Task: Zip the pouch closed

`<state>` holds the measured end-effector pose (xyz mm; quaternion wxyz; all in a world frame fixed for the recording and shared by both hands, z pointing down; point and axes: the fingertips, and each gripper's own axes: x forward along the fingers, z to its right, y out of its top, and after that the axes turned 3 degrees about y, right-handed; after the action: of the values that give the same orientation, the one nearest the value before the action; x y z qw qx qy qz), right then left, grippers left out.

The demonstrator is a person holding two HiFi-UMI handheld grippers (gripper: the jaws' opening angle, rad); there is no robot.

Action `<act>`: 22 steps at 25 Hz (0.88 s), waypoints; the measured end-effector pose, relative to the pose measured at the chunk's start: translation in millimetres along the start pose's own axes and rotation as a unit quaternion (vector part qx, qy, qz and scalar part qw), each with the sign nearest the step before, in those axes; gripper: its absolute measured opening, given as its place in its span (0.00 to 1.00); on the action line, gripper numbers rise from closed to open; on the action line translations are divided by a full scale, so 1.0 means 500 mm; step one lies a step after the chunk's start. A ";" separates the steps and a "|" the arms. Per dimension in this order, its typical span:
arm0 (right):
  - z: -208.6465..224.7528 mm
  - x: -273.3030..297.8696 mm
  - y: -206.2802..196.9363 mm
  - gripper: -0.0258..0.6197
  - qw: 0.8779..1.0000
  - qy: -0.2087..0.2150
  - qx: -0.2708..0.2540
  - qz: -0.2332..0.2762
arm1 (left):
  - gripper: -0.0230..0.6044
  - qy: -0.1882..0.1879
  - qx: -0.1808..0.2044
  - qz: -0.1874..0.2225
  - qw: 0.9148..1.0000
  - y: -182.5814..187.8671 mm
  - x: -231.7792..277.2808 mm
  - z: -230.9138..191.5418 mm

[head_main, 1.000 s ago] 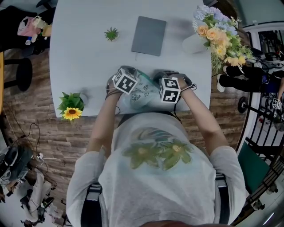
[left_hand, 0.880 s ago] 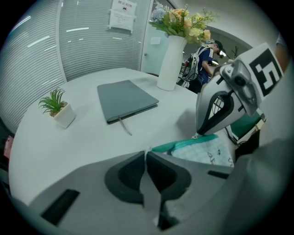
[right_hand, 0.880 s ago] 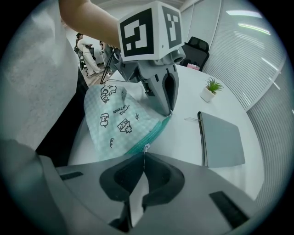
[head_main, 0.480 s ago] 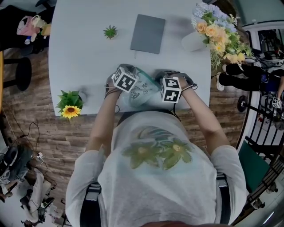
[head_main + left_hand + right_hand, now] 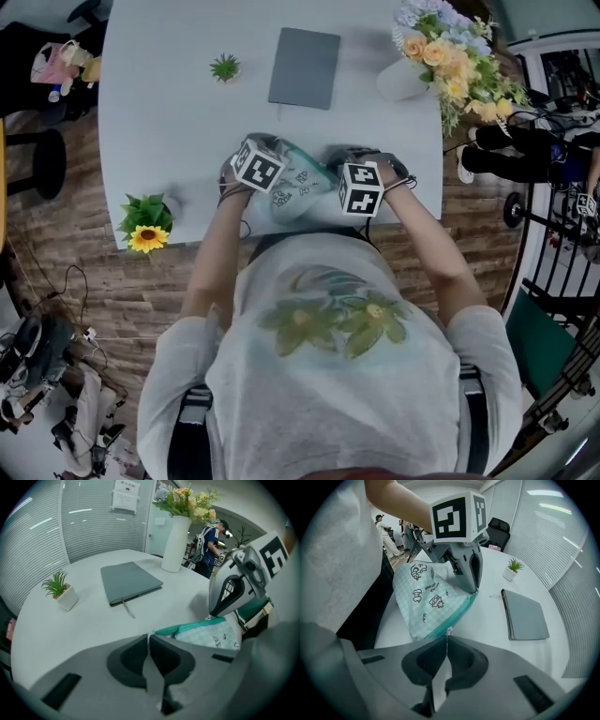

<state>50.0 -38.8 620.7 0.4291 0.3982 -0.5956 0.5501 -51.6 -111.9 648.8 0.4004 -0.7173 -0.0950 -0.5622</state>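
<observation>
A mint-green checked pouch [image 5: 298,190] with cartoon prints lies at the near edge of the white table [image 5: 178,122], stretched between both grippers. In the left gripper view, my left gripper [image 5: 149,638] is shut on the pouch's [image 5: 208,633] near end, and the teal zipper band runs away toward the right gripper [image 5: 233,590]. In the right gripper view, my right gripper [image 5: 446,641] is shut on the small zipper pull [image 5: 448,631] at the pouch's [image 5: 429,597] near corner. The left gripper [image 5: 465,564] clamps the far end. From above, the marker cubes [image 5: 259,167] hide the jaws.
A grey notebook [image 5: 303,67] with a pen beside it lies mid-table. A small potted plant [image 5: 225,67] stands to its left, and a white vase of flowers [image 5: 433,58] at the far right. A sunflower pot [image 5: 147,225] sits on the near left edge. People stand in the background.
Neither gripper has moved and the pouch stays held the same way. Only the head view has shifted slightly.
</observation>
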 end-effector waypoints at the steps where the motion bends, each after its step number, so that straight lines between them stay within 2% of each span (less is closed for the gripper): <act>1: -0.002 -0.001 -0.003 0.07 1.000 -0.001 0.001 0.001 | 0.07 0.000 0.000 0.000 1.000 0.000 0.000 0.000; 16: -0.047 -0.008 -0.052 0.07 0.999 -0.004 0.032 -0.002 | 0.07 0.010 0.003 -0.001 1.000 0.000 0.000 -0.002; 22: -0.054 -0.009 -0.055 0.07 0.999 -0.018 0.043 -0.002 | 0.07 0.020 0.020 -0.001 1.000 0.002 -0.001 -0.002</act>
<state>79.2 -14.2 625.6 0.4019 0.4275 -0.5783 0.5668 -51.8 -112.9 647.9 0.4160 -0.6976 -0.0993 -0.5748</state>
